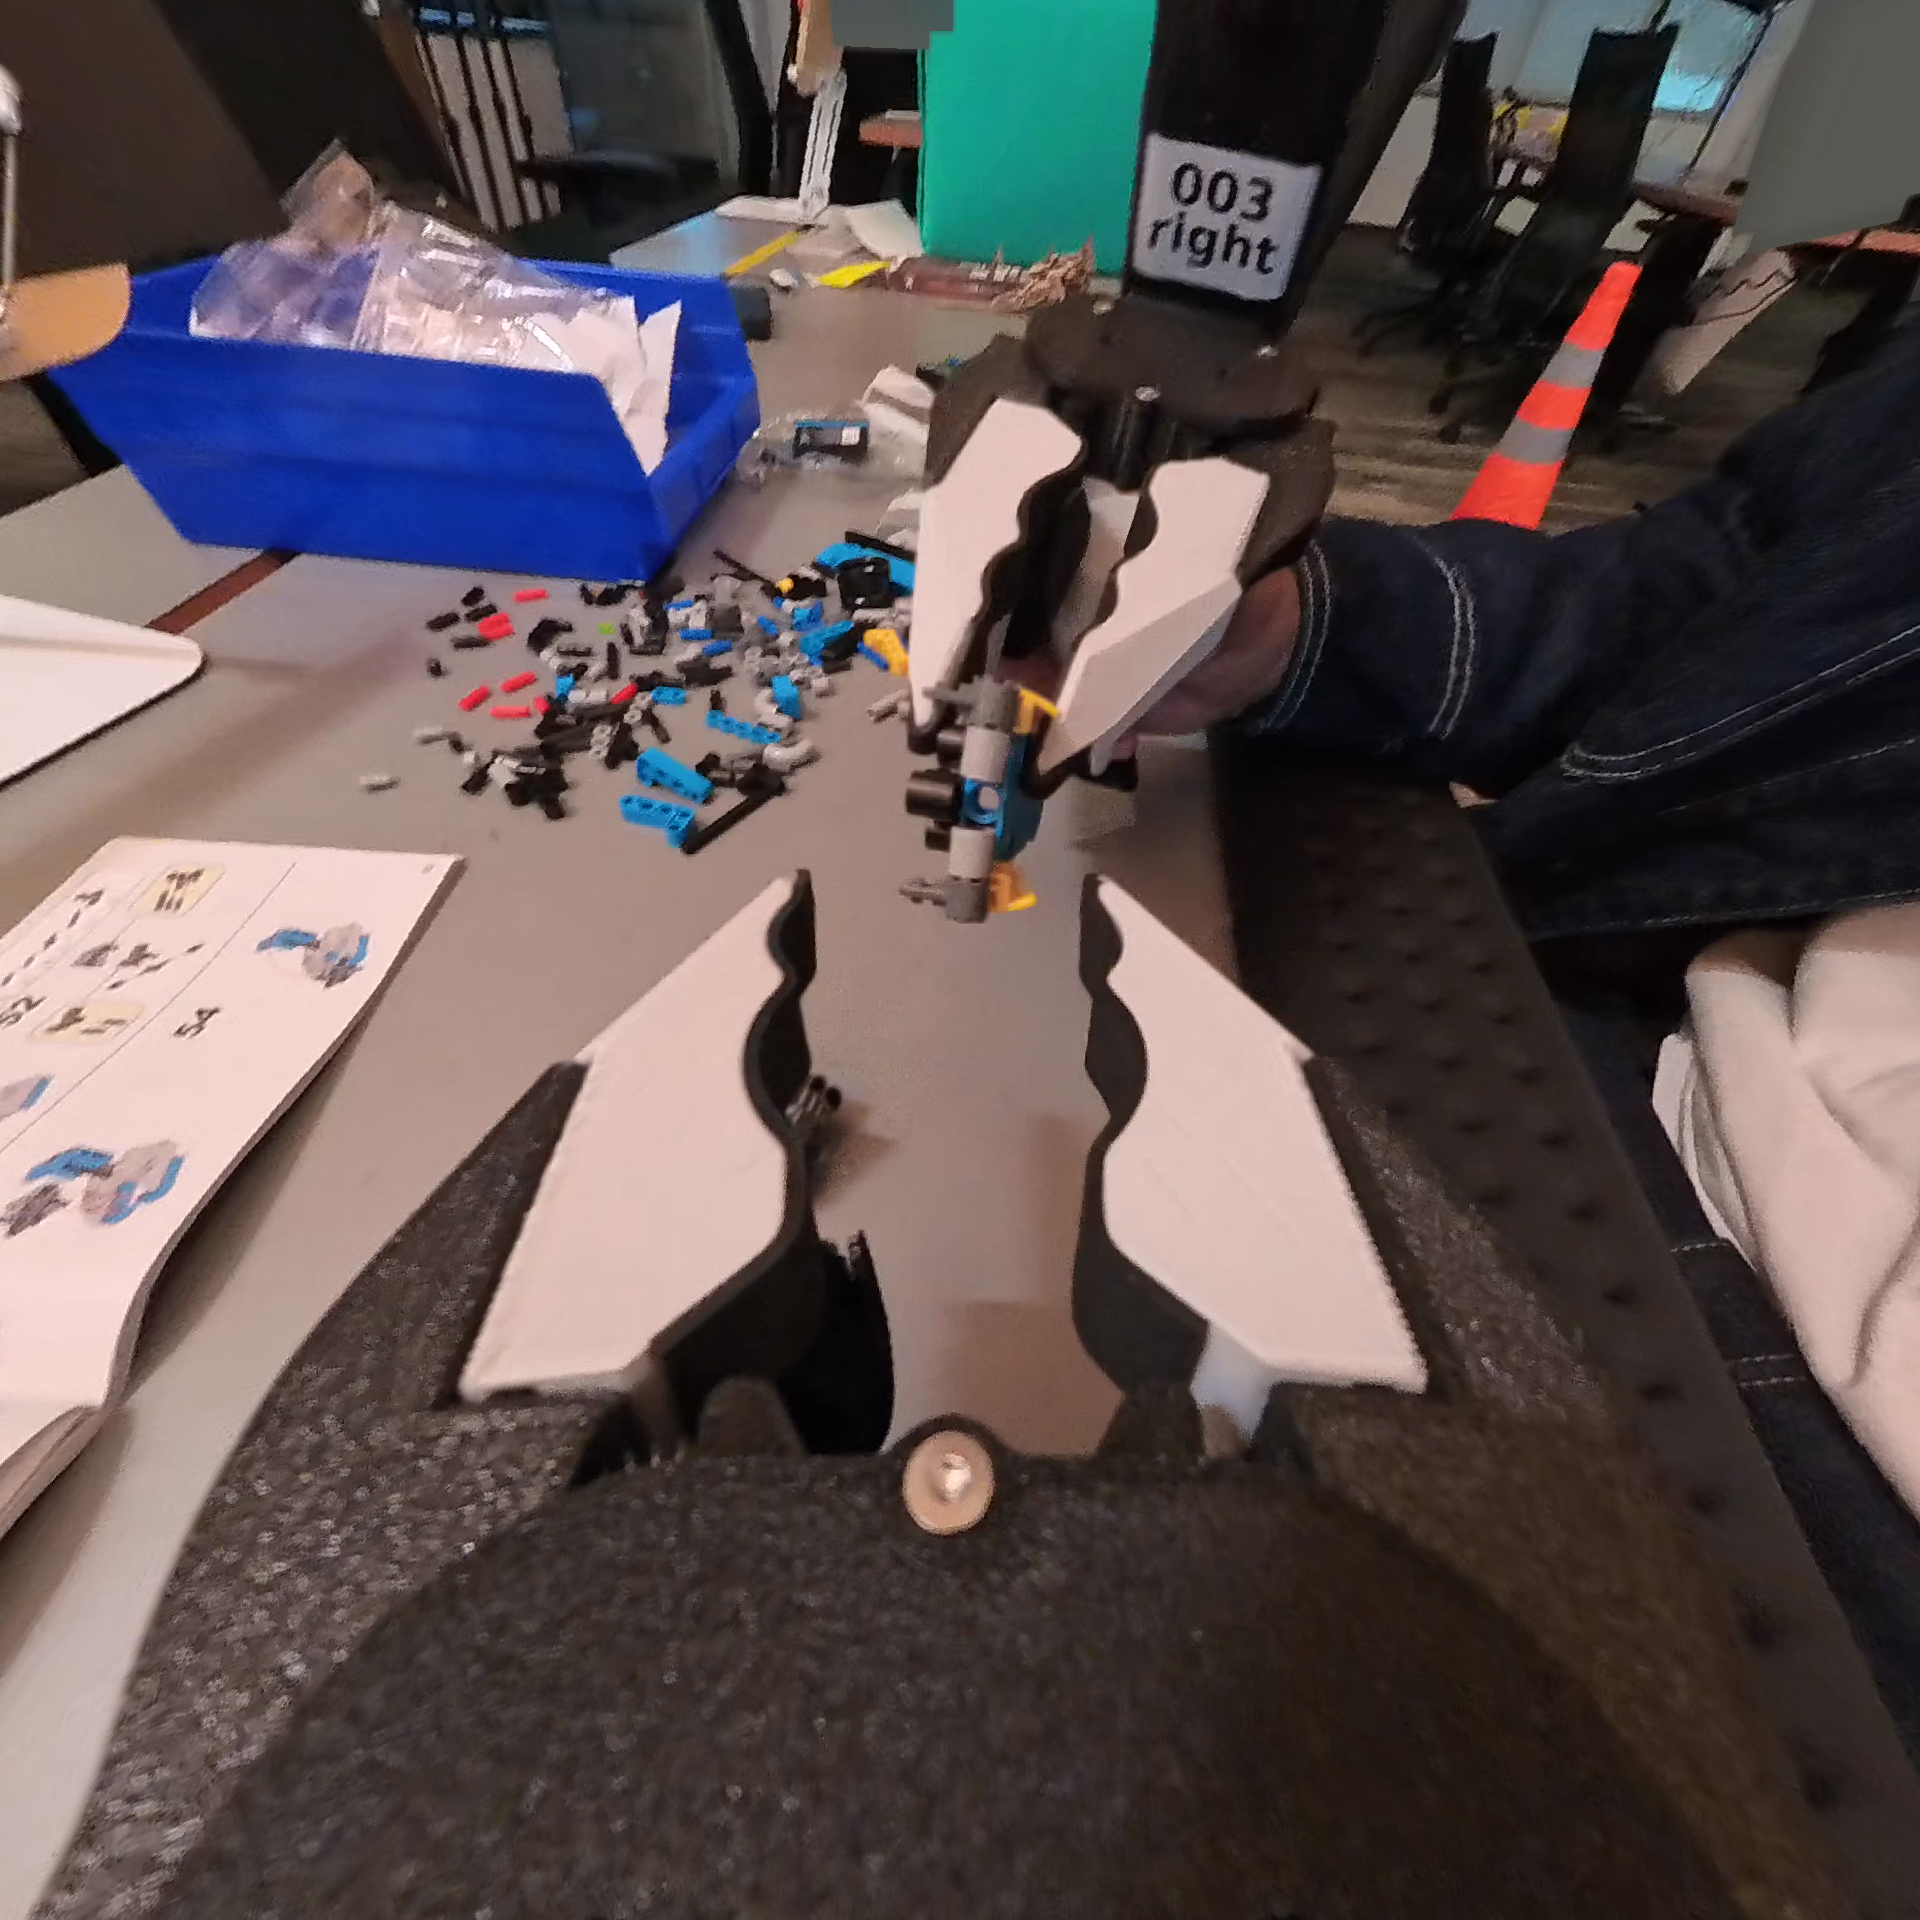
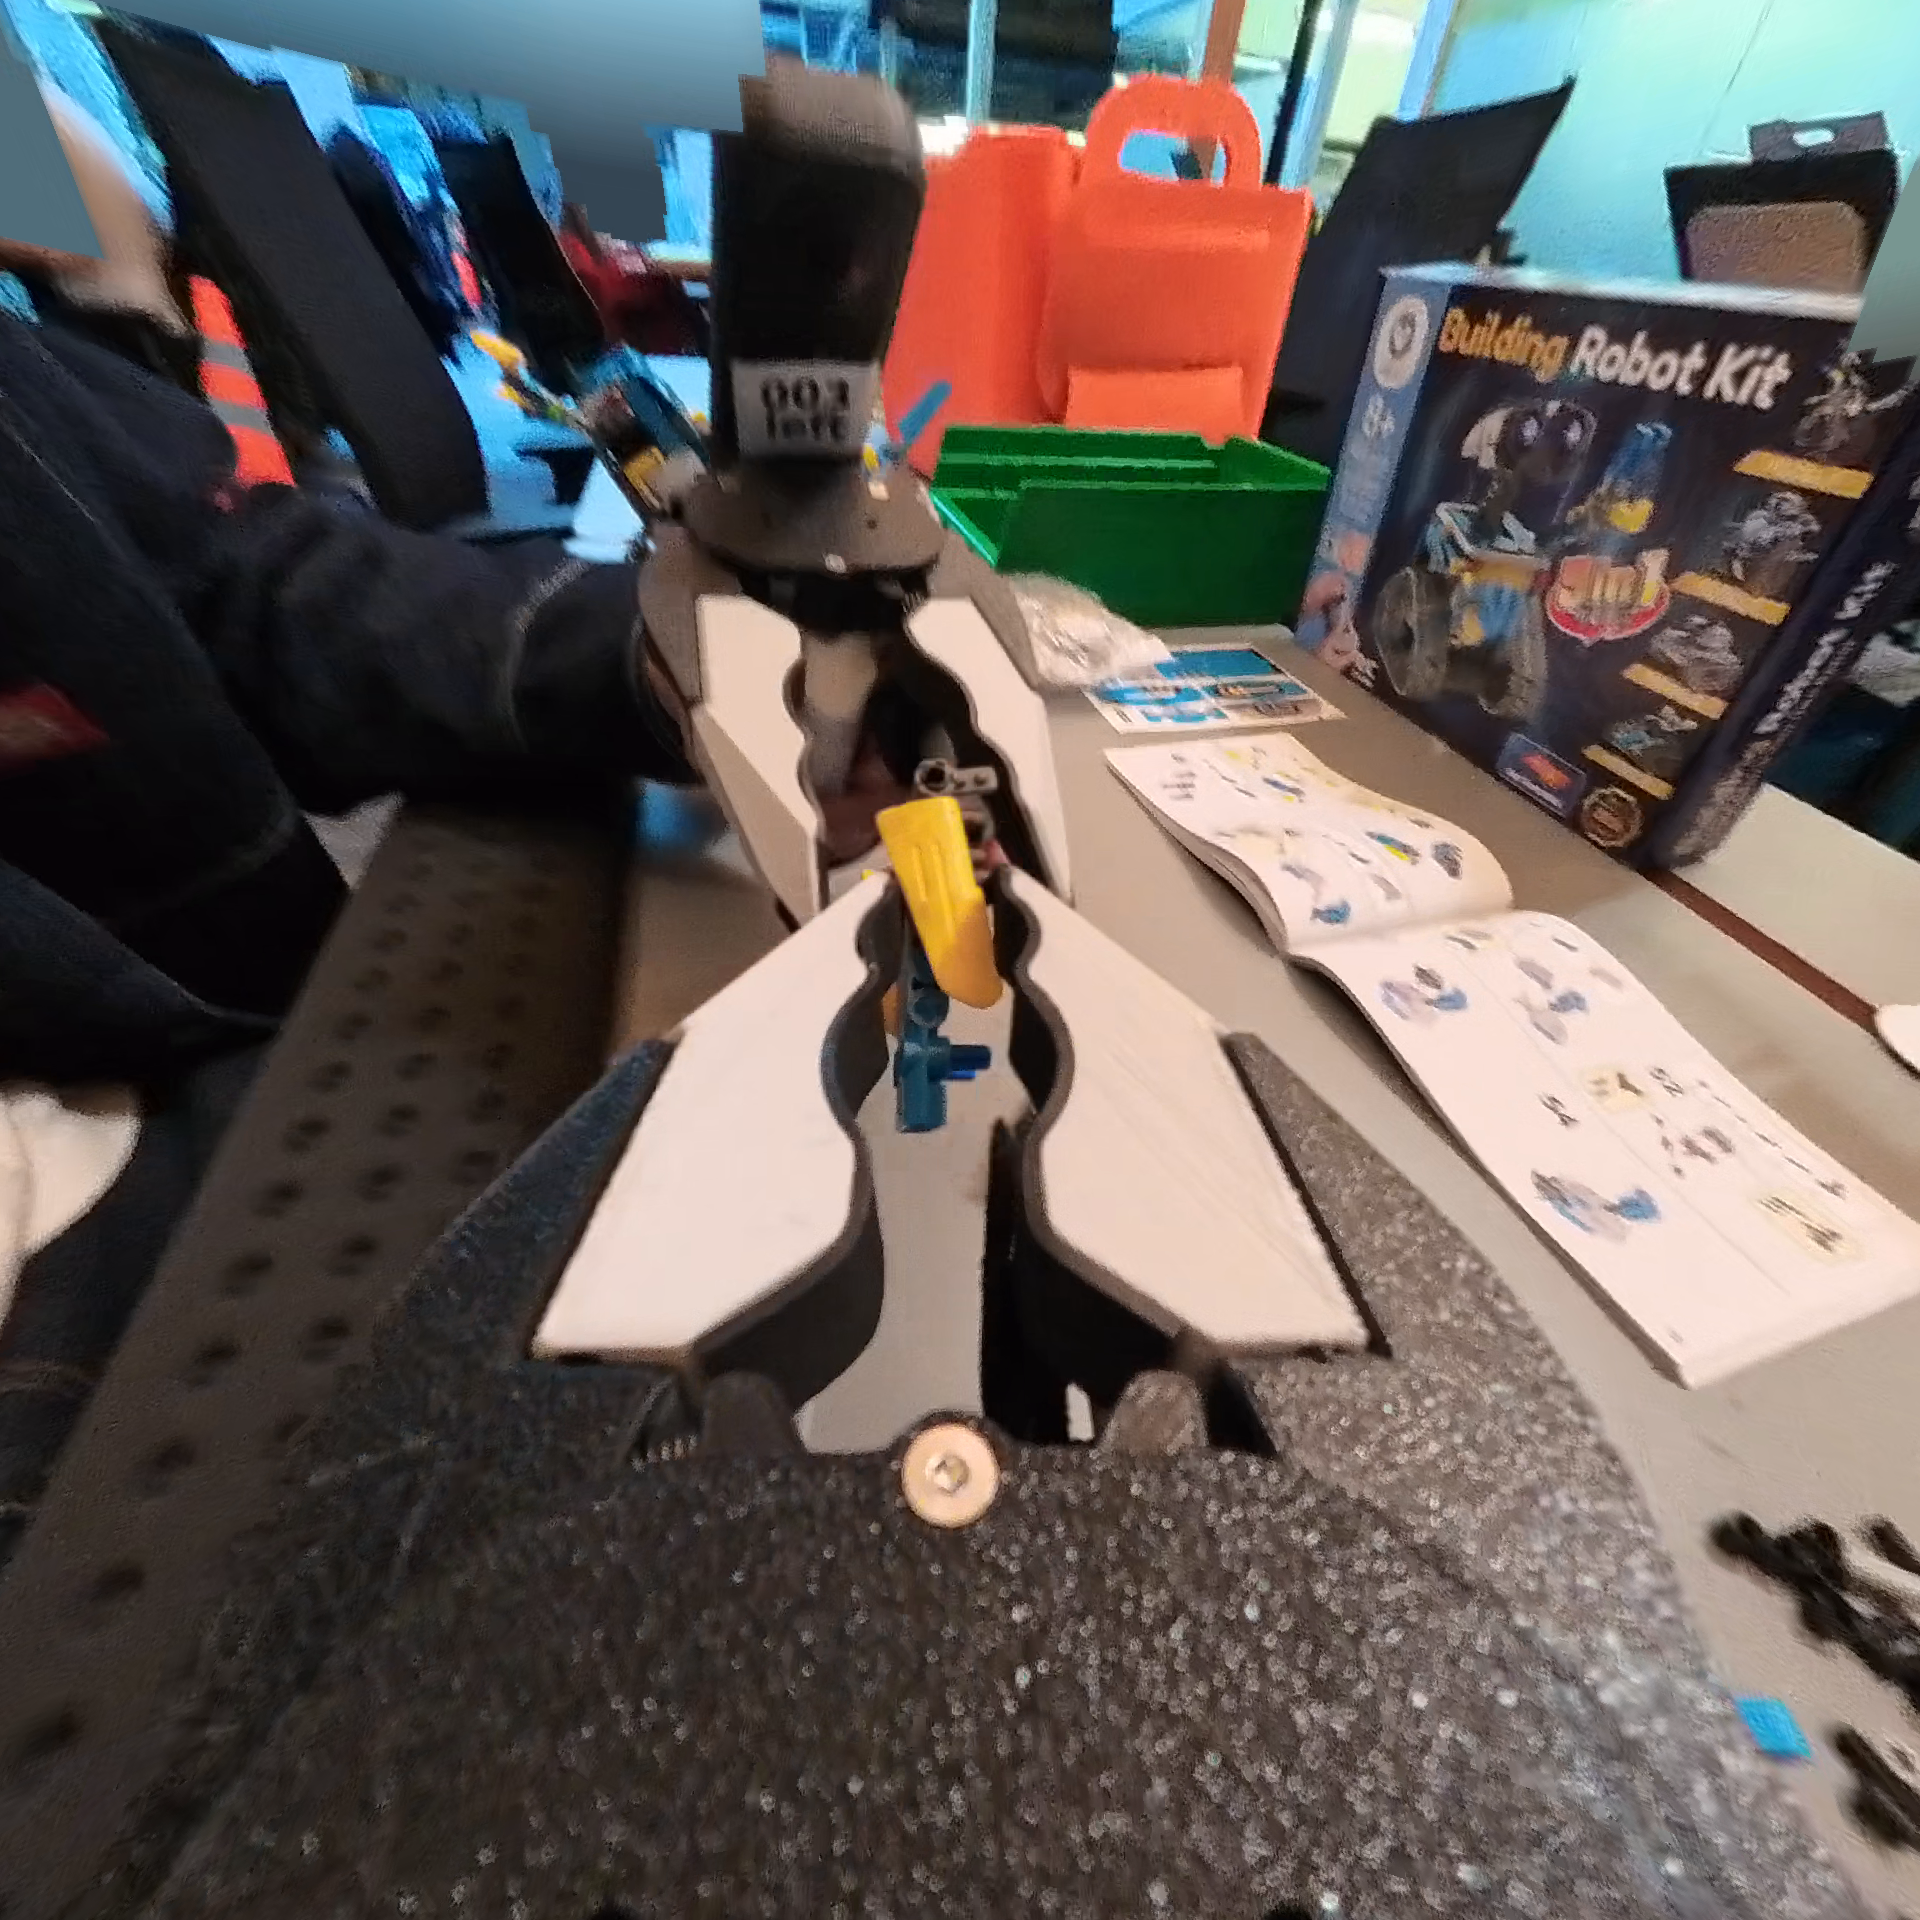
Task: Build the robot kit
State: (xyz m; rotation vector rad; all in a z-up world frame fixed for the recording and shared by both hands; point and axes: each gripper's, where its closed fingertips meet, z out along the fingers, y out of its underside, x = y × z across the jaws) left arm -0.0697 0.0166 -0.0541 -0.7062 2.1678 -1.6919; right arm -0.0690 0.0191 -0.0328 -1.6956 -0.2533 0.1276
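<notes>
Brick assembly (image 1: 977, 800) hung above the bench's near edge, pinched in the right gripper (image 1: 987, 727); the left gripper (image 1: 945, 894) gaped empty just beside it. Such a thin pinch might let it twist loose.

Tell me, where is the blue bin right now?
In the left wrist view, the blue bin sits on the grey table at upper left, just behind the scattered pile of small building pieces.
</notes>
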